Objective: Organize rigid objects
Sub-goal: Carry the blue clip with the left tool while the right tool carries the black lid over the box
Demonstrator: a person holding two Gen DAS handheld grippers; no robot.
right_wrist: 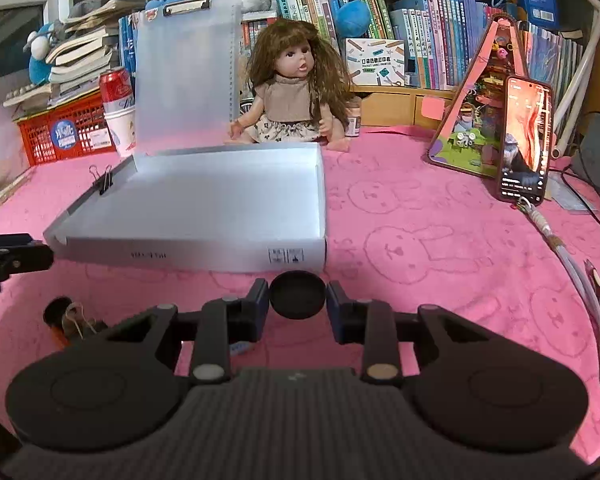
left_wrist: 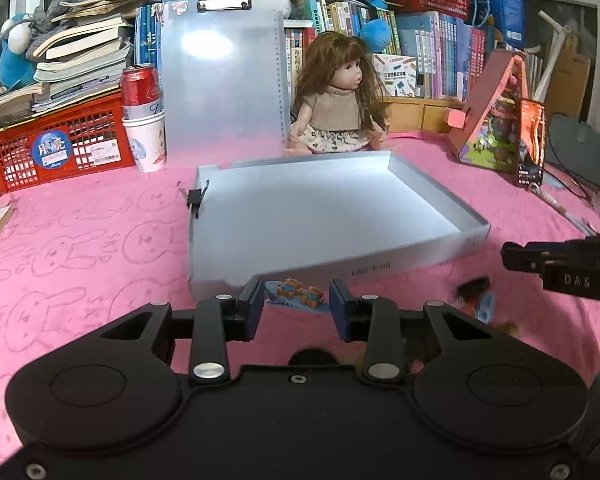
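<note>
A shallow white box (left_wrist: 440, 240) with its translucent lid up sits on the pink cloth; it also shows in the right wrist view (right_wrist: 220, 254). A black binder clip (left_wrist: 194, 199) grips its left wall. My left gripper (left_wrist: 296, 304) is open, with a blue hair clip with two bears (left_wrist: 298, 295) lying between its fingers just before the box front. My right gripper (right_wrist: 298, 300) is closed on a round black lid (right_wrist: 297, 295), held just above the cloth near the box front. A small dark-haired toy (left_wrist: 476, 300) lies to the right, blurred.
A doll (left_wrist: 336, 100) sits behind the box. A red crate (left_wrist: 60, 148), a can in a paper cup (left_wrist: 144, 120), books and plush toys line the back. A phone (right_wrist: 526, 140) leans on a pink toy house (right_wrist: 476, 120). A pen and lanyard (right_wrist: 596, 292) lie at right.
</note>
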